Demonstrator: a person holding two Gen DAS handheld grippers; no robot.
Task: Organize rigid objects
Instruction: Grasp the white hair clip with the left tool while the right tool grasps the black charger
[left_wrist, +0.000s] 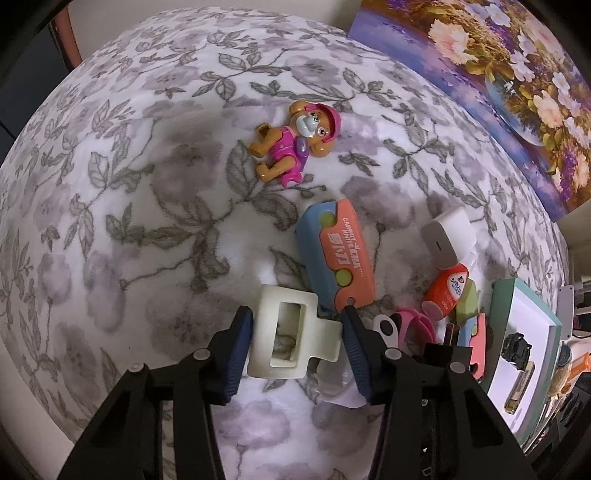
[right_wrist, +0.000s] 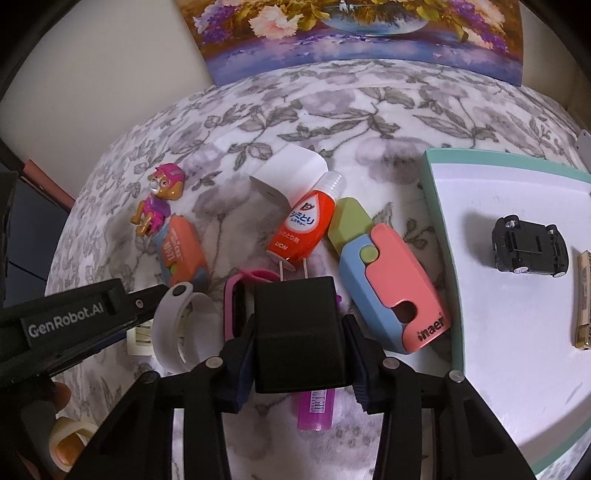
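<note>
My left gripper (left_wrist: 295, 343) is shut on a cream hair claw clip (left_wrist: 288, 334), just above the floral blanket. My right gripper (right_wrist: 301, 332) is shut on a black plug adapter (right_wrist: 299, 332) with its prongs pointing away. A pink puppy figure (left_wrist: 295, 142) lies further out; it also shows in the right wrist view (right_wrist: 157, 199). An orange-and-blue carrot knife toy (left_wrist: 338, 254) lies beside the clip. A white charger (right_wrist: 288, 175), an orange bottle (right_wrist: 304, 225) and a second knife toy (right_wrist: 384, 280) lie beyond the adapter.
A teal-rimmed white box lid (right_wrist: 439, 229) on the right holds a black toy car (right_wrist: 530, 245) and a gold bar (right_wrist: 583, 299). A white band (right_wrist: 177, 325), a pink strap (right_wrist: 236, 295) and a pink tube (right_wrist: 316, 410) lie near my right gripper. A flower painting (right_wrist: 362, 33) leans behind.
</note>
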